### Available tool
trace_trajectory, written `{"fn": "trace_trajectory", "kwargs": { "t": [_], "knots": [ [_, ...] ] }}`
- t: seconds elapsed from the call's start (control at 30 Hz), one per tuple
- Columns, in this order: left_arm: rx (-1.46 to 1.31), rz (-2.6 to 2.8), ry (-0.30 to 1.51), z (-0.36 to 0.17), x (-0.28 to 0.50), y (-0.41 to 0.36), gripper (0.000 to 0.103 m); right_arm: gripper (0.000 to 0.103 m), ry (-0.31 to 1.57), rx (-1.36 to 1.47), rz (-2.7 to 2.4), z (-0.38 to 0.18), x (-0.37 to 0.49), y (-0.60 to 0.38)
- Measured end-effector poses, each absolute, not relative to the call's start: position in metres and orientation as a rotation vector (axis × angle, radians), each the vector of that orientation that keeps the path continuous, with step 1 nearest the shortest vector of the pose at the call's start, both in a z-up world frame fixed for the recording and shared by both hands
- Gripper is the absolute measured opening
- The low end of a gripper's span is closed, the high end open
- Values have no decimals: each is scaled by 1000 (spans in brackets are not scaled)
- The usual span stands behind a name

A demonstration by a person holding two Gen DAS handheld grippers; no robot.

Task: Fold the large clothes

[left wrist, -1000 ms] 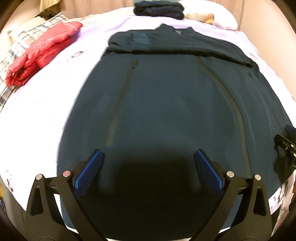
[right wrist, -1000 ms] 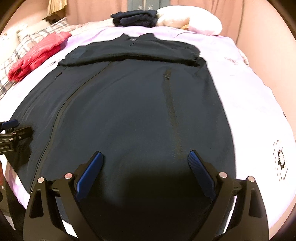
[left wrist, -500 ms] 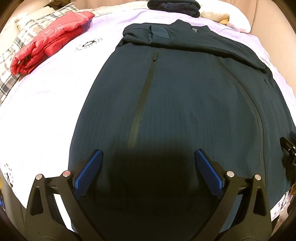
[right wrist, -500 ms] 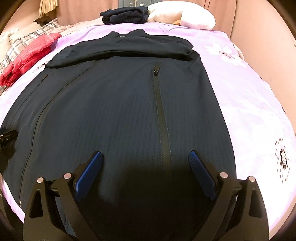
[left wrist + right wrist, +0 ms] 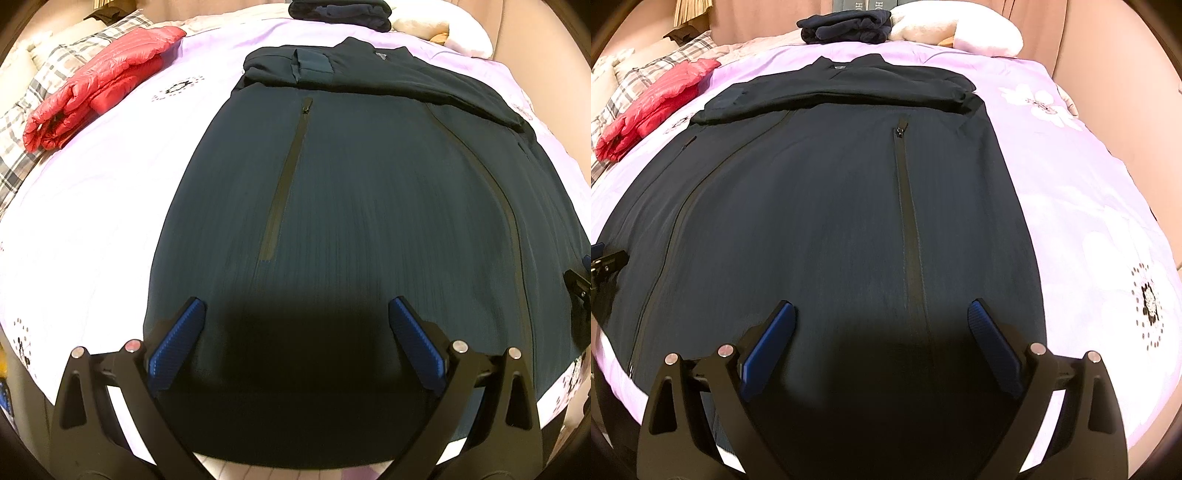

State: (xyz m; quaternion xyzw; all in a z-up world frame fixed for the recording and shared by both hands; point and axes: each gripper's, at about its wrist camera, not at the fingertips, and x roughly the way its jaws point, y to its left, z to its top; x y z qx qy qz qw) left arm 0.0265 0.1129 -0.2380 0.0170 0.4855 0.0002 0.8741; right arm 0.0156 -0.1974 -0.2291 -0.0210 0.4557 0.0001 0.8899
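Both claws, left claw (image 5: 293, 338) and right claw (image 5: 881, 338), gape empty at bed's near edge.
Dark navy zip jacket (image 5: 827, 206) sleeves folded across top; body fold left.

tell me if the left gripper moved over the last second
Yes. In the left wrist view the left gripper has shifted leftward over the dark jacket: the pocket zipper now sits nearer the centre, and the red jacket shows more fully.

A wide bed covered by a lilac quilt printed with white flowers (image 5: 1082, 177) fills the room's middle under warm indoor light. At twelve o'clock a cream pillow (image 5: 960, 31) lies before brownish-pink curtains (image 5: 1108, 40), and at ten o'clock sit grey-and-white plaid pillows (image 5: 44, 85).
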Motion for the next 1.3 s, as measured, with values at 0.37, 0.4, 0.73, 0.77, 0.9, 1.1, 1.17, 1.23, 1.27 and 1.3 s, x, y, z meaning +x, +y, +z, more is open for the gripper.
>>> {"fn": "trace_trajectory", "kwargs": {
  "t": [0.37, 0.4, 0.73, 0.77, 0.9, 1.1, 1.17, 1.23, 1.27, 1.3],
  "knots": [
    [56, 1, 1011, -235, 9, 112, 101, 95, 946, -73, 11, -227, -10, -200],
    [60, 1, 1011, -234, 7, 112, 101, 95, 946, -76, 12, -227, -11, -200],
    [23, 6, 999, -222, -10, 130, 101, 95, 941, -70, 41, -214, -29, -207],
    [-1, 19, 1005, -222, -11, 140, 101, 95, 933, -63, 40, -211, -30, -211],
    [-121, 77, 1033, -226, -7, 179, 101, 95, 931, 3, -12, -206, -31, -235],
    [-319, 28, 1048, -229, -2, 217, 101, 95, 971, 277, -85, -217, -32, -291],
    [-377, -24, 1054, -230, 3, 221, 101, 95, 987, 367, -63, -223, -32, -303],
    [-439, -76, 1057, -232, 7, 224, 101, 95, 987, 409, -29, -223, -31, -308],
    [-479, -116, 1061, -233, 11, 225, 101, 95, 988, 422, -7, -223, -30, -308],
    [-501, -136, 1060, -234, 15, 226, 101, 95, 988, 448, 27, -223, -28, -309]
  ]
}}
